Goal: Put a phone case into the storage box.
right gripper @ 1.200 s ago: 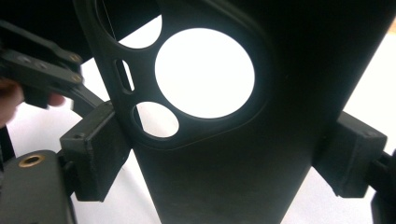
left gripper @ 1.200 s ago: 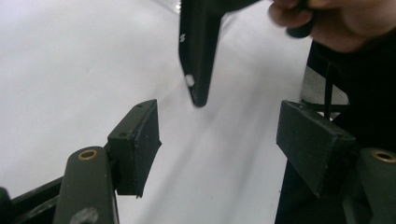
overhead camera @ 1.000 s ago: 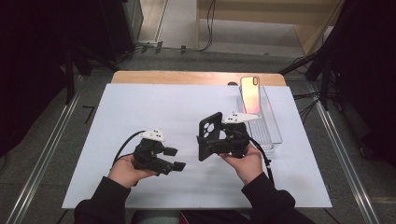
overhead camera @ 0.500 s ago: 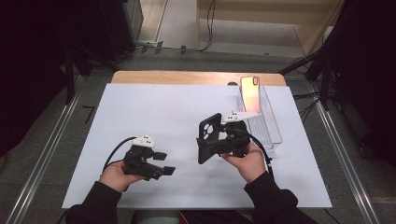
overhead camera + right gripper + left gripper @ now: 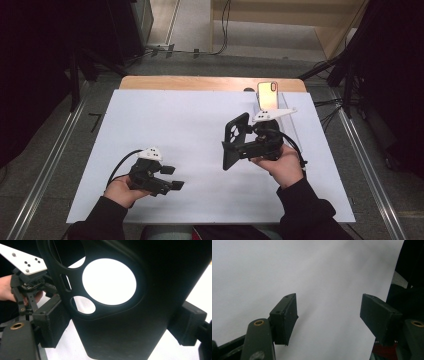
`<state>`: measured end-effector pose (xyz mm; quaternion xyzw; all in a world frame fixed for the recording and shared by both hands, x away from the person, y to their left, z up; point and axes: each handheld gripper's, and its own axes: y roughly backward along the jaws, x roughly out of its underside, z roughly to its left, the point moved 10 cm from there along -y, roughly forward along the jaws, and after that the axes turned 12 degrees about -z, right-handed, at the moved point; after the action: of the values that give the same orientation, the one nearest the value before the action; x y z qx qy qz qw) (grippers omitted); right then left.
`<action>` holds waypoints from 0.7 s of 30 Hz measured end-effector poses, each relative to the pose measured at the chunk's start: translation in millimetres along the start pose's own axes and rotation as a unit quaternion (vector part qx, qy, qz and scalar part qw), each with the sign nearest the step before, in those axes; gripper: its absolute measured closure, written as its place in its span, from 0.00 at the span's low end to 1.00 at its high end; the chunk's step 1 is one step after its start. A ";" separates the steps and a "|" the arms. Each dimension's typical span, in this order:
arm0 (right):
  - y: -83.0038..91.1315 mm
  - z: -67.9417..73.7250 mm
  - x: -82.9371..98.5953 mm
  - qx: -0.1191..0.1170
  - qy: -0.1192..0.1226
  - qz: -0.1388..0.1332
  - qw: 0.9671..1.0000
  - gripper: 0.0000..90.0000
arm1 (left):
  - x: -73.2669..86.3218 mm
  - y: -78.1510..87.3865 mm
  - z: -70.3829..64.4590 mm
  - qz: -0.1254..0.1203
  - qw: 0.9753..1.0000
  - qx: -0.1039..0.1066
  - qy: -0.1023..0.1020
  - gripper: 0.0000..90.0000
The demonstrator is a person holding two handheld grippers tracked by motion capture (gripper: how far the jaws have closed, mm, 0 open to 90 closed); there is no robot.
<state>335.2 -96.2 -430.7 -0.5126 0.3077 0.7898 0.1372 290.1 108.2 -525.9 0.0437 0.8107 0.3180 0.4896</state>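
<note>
White mat (image 5: 190, 125) open centrally, right hand-held gripper (image 5: 235, 145) clamping phone case (image 5: 234, 140)

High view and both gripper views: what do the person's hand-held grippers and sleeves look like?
Each hand-held gripper, left and right, is a black body with two blocky black jaws, brass-coloured pivot bushings, and a pale three-cornered plate on top with small dark holes. A black cable loops from the left one; another trails from the right. Both forearms wear dark long sleeves.
</note>
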 end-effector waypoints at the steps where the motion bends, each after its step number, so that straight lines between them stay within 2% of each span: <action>1: 2.5 -1.4 -1.2 -0.001 0.001 0.002 1.000 0.14 | 0.1 0.8 1.1 0.002 1.000 -0.001 -0.001 0.34; 4: 8.9 -5.7 -5.2 -0.004 -0.002 0.003 1.000 0.14 | -0.2 2.6 2.8 -0.001 1.000 -0.004 0.008 0.34; 10: 22.5 -16.7 -12.1 0.004 0.006 0.005 1.000 0.14 | 1.3 3.3 3.8 0.001 1.000 -0.003 0.006 0.34; 21: 41.3 -40.3 -20.4 0.024 -0.010 -0.010 1.000 0.14 | 3.4 4.7 5.6 0.000 1.000 -0.014 0.011 0.34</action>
<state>351.4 -151.4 -409.7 -0.5040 0.3203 0.7859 0.1602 291.9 115.9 -527.6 0.0333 0.8116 0.3298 0.4811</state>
